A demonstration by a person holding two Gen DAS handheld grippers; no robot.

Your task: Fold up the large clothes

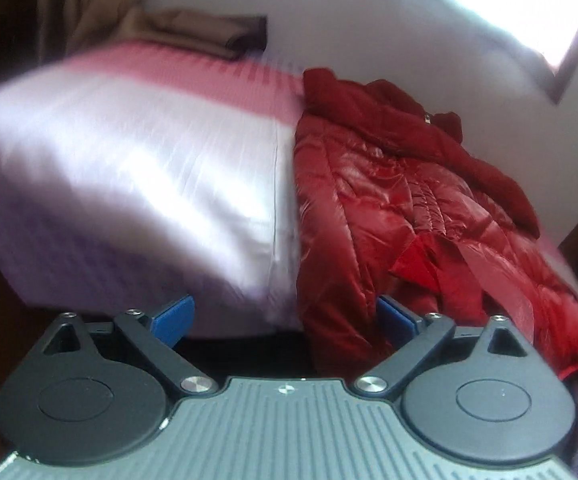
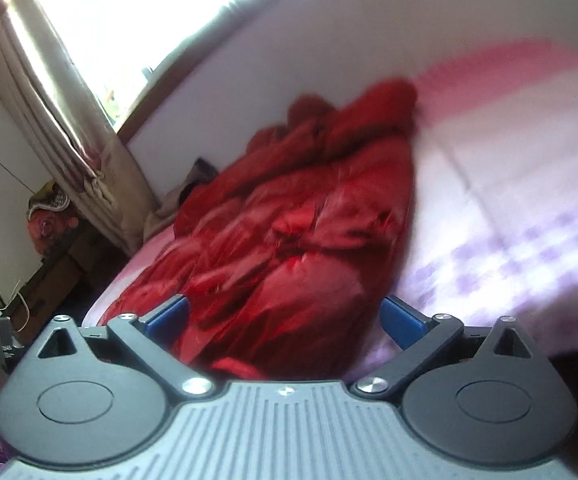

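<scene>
On the bed [image 1: 129, 152]: red puffer jacket [image 1: 409, 208] lies crumpled, hem hanging over the near edge.
Left gripper [image 1: 285, 320]: jaws wide, holding nothing.
Right gripper [image 2: 285, 320]: jaws wide, holding nothing, jacket ahead.

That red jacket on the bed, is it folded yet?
Not folded: the red jacket lies rumpled and bunched on the bed, lining showing.

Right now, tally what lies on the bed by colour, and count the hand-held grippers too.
Red: 1, the puffer jacket, crumpled on the bed.
Brown: 1, the folded cloth at the bed's far end.
Hand-held grippers: 2, the left hand-held gripper and the right hand-held gripper, both open and empty.
Total: 4.
</scene>
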